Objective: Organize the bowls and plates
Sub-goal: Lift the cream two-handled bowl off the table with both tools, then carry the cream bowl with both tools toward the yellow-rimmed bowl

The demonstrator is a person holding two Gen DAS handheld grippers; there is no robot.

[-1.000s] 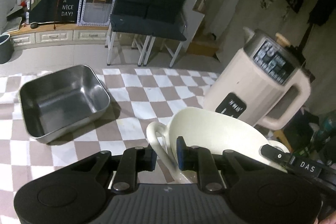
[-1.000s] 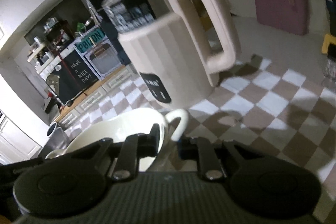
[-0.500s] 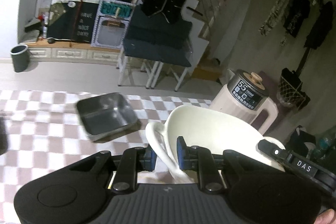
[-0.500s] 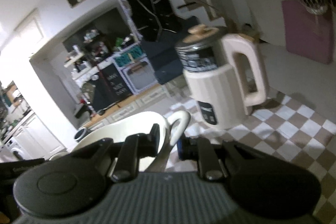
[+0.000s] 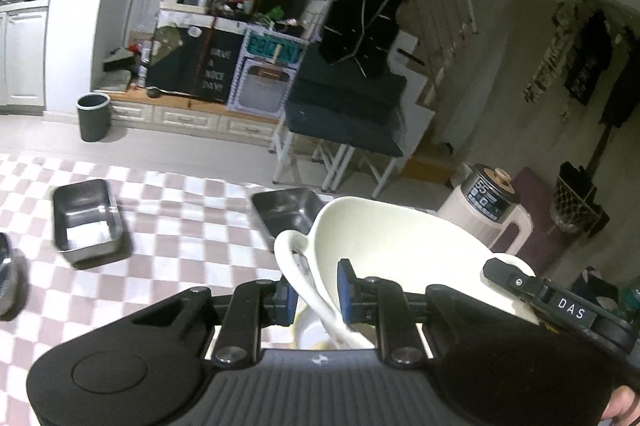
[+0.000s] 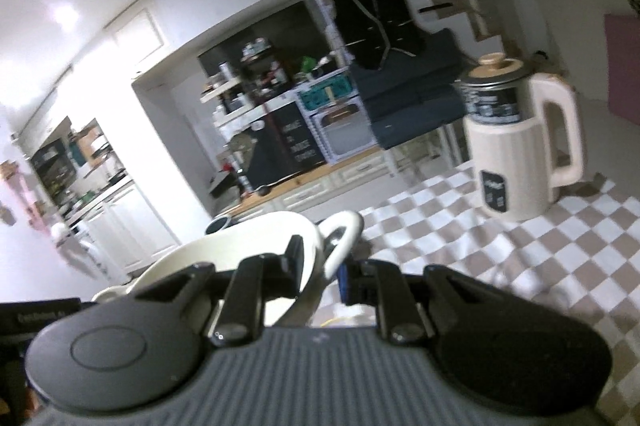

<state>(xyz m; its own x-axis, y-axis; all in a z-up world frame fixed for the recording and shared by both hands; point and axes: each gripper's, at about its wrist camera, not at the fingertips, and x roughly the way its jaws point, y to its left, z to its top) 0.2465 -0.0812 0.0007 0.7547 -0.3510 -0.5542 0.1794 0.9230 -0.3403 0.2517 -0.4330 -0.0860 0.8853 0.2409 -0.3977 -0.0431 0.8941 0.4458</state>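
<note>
A cream two-handled bowl (image 5: 400, 250) is held in the air above the checkered table (image 5: 180, 250). My left gripper (image 5: 314, 292) is shut on its left loop handle (image 5: 292, 258). My right gripper (image 6: 320, 270) is shut on the bowl (image 6: 248, 246) at its other loop handle (image 6: 344, 230); that gripper's finger also shows in the left wrist view (image 5: 520, 282) at the bowl's far rim. Two steel rectangular pans stand on the table, one at the left (image 5: 86, 220) and one (image 5: 286, 212) partly hidden behind the bowl.
A beige electric kettle (image 6: 520, 150) stands on the table at the right; it also shows in the left wrist view (image 5: 486, 204). A dark round object's edge (image 5: 8, 278) shows at the far left. Chairs, a cabinet and a bin stand beyond the table.
Both grippers have lifted the bowl well up off the table and drawn back. The pan and kettle now look smaller and farther, and a second steel pan has come into view.
</note>
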